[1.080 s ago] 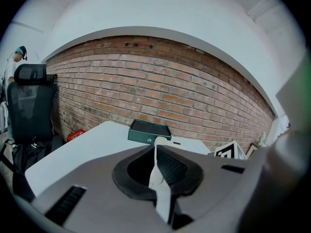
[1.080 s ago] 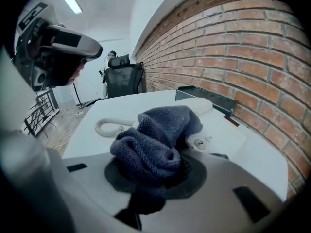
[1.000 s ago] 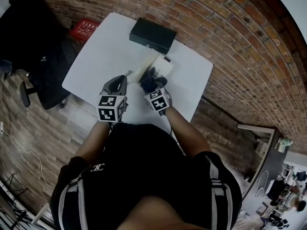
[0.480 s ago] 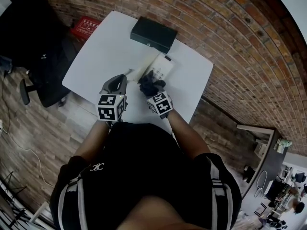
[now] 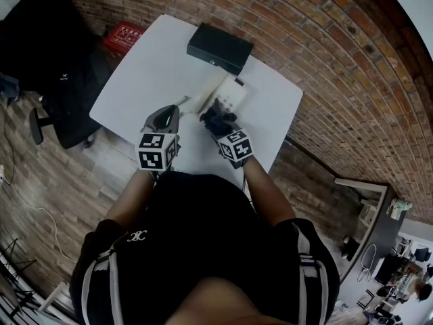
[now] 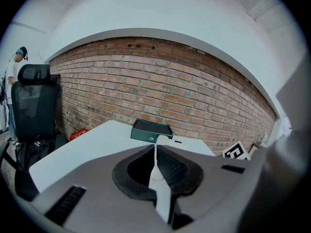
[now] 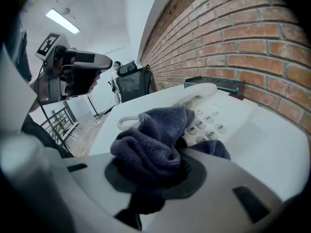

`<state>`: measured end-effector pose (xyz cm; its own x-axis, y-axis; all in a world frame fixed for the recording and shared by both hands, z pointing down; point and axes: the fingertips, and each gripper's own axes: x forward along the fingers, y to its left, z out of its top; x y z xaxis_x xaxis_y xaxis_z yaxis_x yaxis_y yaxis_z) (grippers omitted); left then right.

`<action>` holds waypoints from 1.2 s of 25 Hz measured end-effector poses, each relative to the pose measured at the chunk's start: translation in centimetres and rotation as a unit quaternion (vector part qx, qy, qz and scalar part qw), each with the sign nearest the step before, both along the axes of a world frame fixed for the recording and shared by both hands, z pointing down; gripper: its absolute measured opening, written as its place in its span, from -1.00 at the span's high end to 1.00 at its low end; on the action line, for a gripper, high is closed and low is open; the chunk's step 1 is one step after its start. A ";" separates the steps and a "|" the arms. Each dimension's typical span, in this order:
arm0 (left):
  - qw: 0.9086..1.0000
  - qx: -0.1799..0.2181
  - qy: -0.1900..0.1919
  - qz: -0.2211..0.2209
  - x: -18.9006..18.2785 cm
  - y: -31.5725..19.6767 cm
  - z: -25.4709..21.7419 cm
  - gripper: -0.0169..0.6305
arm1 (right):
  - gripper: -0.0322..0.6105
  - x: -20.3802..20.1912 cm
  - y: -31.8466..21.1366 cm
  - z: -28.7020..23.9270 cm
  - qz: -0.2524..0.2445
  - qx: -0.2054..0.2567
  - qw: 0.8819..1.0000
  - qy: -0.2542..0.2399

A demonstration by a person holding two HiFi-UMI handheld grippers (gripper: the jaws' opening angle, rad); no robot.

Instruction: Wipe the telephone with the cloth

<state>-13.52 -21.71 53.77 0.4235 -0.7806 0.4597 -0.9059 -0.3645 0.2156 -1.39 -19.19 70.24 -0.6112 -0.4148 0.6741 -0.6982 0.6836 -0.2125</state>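
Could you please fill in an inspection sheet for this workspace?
Surface: white table.
Job's things: telephone on the table; dark cloth bunched at its keypad.
Clutter: dark box at the far edge.
Grippers: right gripper shut on the cloth; left gripper shut, holding nothing.
Cables: coiled cord beside the telephone; thin cable on the floor.
Surroundings: brick wall, office chair.

The left tongs (image 6: pixel 156 152) meet above a white table (image 6: pixel 92 142), dark box (image 6: pixel 151 130) beyond.
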 end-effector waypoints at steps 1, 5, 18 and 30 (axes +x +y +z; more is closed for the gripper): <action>1.000 0.000 -0.001 -0.001 -0.1 0.0 0.0 0.91 | 0.67 0.1 -0.2 -0.1 0.001 0.006 1.000 0.004; 1.000 -0.002 -0.003 -0.003 -0.1 0.4 0.2 0.91 | 0.67 0.9 -1.2 -0.2 0.013 0.038 0.999 0.030; 1.000 -0.006 -0.010 -0.008 -0.3 1.1 0.2 0.91 | 0.67 3.7 -5.2 -1.5 0.065 0.074 0.994 0.039; 1.000 -0.006 -0.017 -0.016 -0.6 1.1 0.3 0.91 | 0.67 5.3 -8.1 -2.2 0.102 0.103 0.988 0.050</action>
<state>-14.09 -20.65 54.03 0.3827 -0.7878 0.4826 -0.9238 -0.3330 0.1889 3.87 -27.32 67.99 -0.4349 -0.6569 0.6160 -0.8365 0.5479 -0.0064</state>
